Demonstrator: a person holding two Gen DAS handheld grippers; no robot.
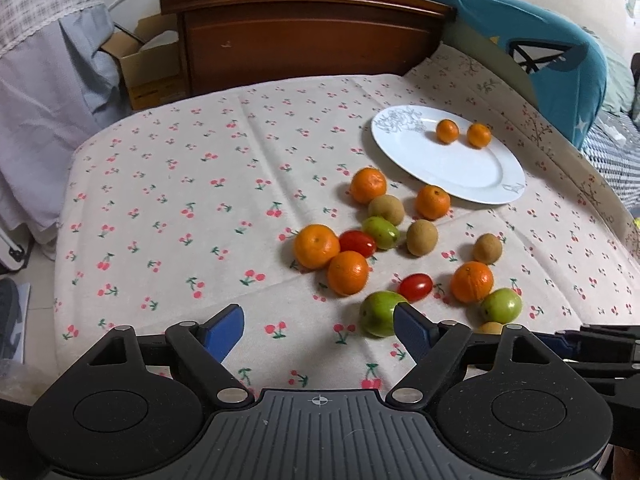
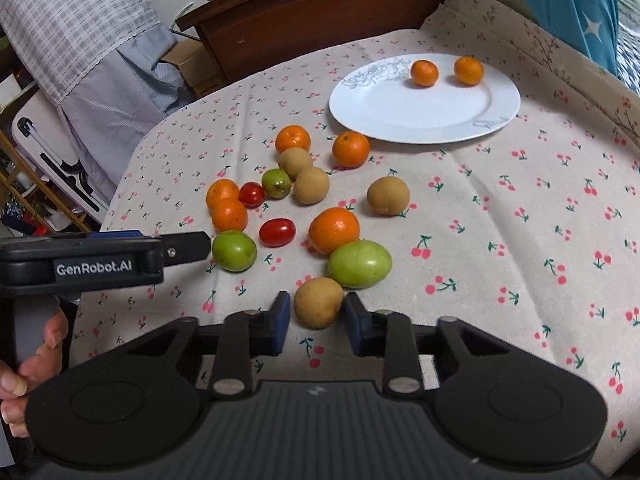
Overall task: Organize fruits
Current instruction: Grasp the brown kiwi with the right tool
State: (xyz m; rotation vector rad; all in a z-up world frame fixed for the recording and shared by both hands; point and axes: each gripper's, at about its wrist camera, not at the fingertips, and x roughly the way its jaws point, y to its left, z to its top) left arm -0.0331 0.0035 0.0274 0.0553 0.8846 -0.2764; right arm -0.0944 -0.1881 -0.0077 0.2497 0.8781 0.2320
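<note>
A white plate (image 1: 460,168) (image 2: 400,116) at the far right of the cherry-print cloth holds two small oranges (image 1: 447,131) (image 2: 424,73). Loose oranges, brown fruits, green fruits and red tomatoes lie in a cluster in front of it. My left gripper (image 1: 319,328) is open and empty over bare cloth; a green fruit (image 1: 378,313) sits just beyond its right finger. My right gripper (image 2: 317,322) has its fingers on either side of a brown fruit (image 2: 319,302); small gaps show, so it is open around it.
A wooden headboard (image 1: 304,36) stands behind the table, with a cardboard box (image 1: 148,68) to its left and a blue cushion (image 1: 560,68) at the right. Curtains hang at the left. The left gripper's body (image 2: 100,258) shows in the right wrist view.
</note>
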